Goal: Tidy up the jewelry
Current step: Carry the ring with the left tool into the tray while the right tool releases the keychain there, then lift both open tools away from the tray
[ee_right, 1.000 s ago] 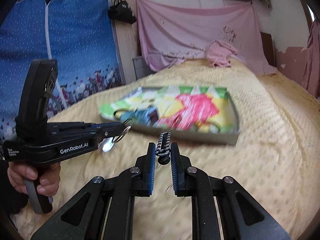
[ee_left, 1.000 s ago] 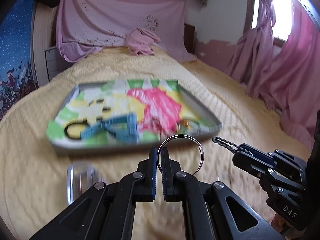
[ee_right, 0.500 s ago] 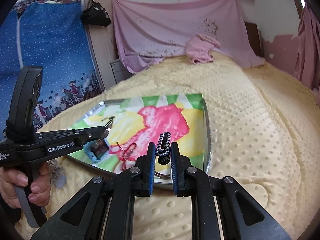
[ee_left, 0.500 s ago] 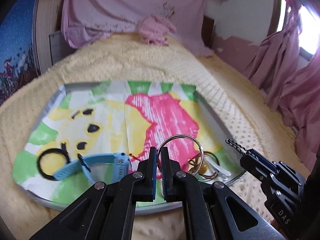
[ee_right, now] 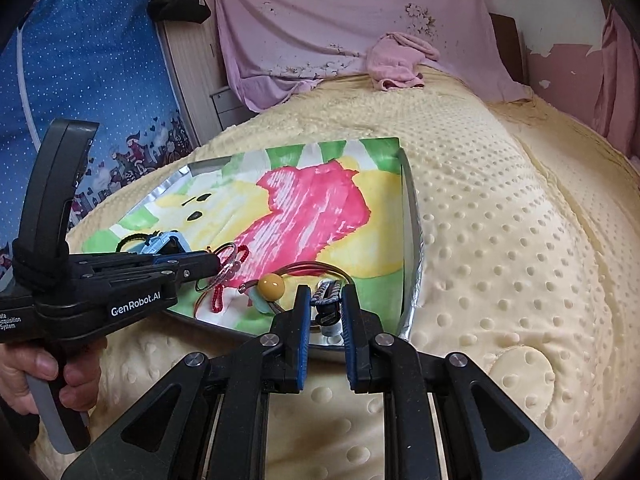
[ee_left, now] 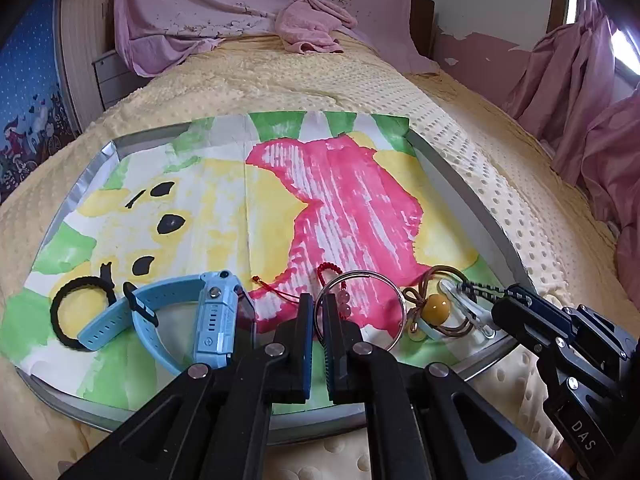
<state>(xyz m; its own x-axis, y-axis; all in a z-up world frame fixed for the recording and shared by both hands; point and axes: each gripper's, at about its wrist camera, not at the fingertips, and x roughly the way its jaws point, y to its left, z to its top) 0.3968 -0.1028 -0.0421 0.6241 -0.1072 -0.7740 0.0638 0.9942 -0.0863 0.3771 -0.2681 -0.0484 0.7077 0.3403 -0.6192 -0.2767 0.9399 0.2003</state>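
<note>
My left gripper (ee_left: 317,300) is shut on a silver ring (ee_left: 360,309) and holds it over the near part of the metal tray (ee_left: 460,184) lined with a painted paper. My right gripper (ee_right: 323,294) is shut on a black-and-white striped hair clip (ee_right: 326,293) at the tray's near right corner; it also shows in the left wrist view (ee_left: 480,289). On the tray lie a blue watch (ee_left: 192,316), a black hair tie (ee_left: 76,308), a red bead bracelet (ee_left: 332,276) and a brown hair tie with a yellow bead (ee_left: 436,307).
The tray (ee_right: 412,232) rests on a yellow dotted bedspread (ee_right: 500,240). A pink cloth (ee_left: 312,24) lies at the bed's head. Pink curtains (ee_left: 580,92) hang at the right. A blue wardrobe cover (ee_right: 88,80) stands at the left.
Both grippers have moved forward and lower over the tray's near edge, still holding the ring and the clip. The tray now fills the views.
</note>
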